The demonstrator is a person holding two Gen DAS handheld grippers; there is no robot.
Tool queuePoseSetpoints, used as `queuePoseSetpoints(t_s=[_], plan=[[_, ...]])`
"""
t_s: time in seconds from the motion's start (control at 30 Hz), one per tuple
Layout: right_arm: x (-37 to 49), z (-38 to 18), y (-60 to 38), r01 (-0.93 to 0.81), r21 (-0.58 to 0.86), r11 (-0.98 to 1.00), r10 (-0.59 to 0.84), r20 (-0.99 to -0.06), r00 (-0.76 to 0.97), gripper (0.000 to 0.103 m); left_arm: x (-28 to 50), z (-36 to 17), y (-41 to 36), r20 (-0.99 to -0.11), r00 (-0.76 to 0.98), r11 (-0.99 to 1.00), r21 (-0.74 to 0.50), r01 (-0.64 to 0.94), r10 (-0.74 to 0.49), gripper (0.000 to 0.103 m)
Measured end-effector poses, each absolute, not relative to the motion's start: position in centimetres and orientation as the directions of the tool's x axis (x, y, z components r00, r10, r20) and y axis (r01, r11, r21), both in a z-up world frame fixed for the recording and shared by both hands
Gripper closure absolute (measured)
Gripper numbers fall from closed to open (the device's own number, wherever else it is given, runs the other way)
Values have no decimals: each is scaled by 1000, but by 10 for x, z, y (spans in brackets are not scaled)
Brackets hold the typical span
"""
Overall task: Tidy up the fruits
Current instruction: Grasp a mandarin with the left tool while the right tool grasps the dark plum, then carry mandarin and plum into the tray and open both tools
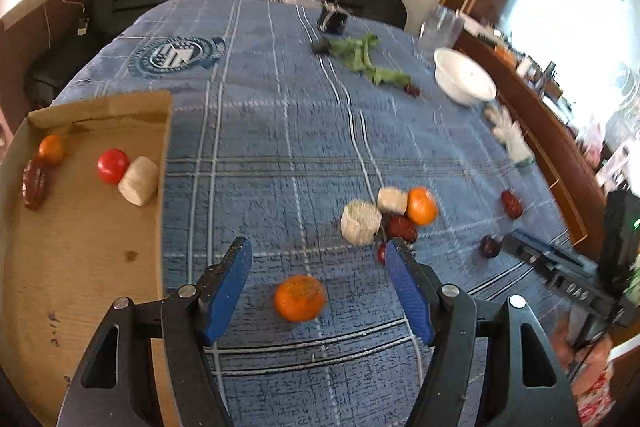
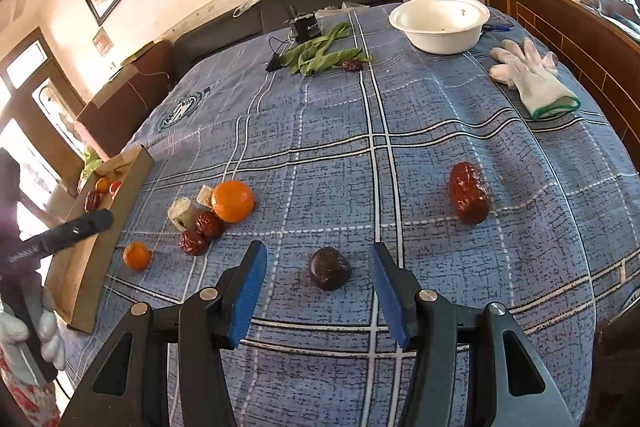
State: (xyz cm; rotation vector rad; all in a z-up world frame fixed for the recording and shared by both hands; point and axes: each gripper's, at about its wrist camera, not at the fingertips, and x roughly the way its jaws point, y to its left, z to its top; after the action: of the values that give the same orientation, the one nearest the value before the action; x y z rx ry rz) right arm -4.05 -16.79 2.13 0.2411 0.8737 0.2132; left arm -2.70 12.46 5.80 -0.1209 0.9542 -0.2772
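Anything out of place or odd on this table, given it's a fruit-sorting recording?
Yes. A white work glove lies loose on the cloth near the white bowl, and green bean pods are strewn beside a small black device. None is fruit. Nothing looks spilled or damaged.

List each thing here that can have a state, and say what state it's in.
Left gripper: open, astride the small orange mandarin, not touching.
Right gripper: open, astride the dark round plum.
Shallow brown cardboard box: open-topped, part filled.
White round bowl: upright, nearly empty.
White work glove: lying flat.
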Motion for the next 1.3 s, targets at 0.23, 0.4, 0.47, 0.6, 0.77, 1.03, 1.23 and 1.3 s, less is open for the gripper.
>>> queuePoseSetpoints(t_s=[0.23,0.4,0.47,0.6,0.77,1.03,1.23,1.3], plan=[[-36,7,-177,-71,305,950,285,-751,596,46,-19,27,120,-835,486,966,-201,164,-256,35],[-34,5,-170,-87,279,956,275,-756,594,46,-23,20,111,-845,484,970,-155,186,-227,35],[-34,4,-167,-88,259,962,259,-761,595,47,-27,18,107,-845,492,972,-123,203,-209,35],[-34,4,-160,-93,197,976,212,-770,601,54,-35,15,99,-845,513,971,-31,237,-153,35],[-35,4,-154,-103,175,979,201,-771,605,61,-43,16,93,-828,546,967,22,255,-125,59],[-38,5,-137,-139,129,982,187,-777,601,78,-45,18,100,-820,552,969,-13,247,-151,74],[-47,12,-136,-144,156,977,212,-764,610,79,-57,28,111,-804,560,967,-70,244,-199,74],[-51,18,-134,-151,168,974,226,-754,617,79,-63,36,116,-793,569,966,-90,242,-216,74]])
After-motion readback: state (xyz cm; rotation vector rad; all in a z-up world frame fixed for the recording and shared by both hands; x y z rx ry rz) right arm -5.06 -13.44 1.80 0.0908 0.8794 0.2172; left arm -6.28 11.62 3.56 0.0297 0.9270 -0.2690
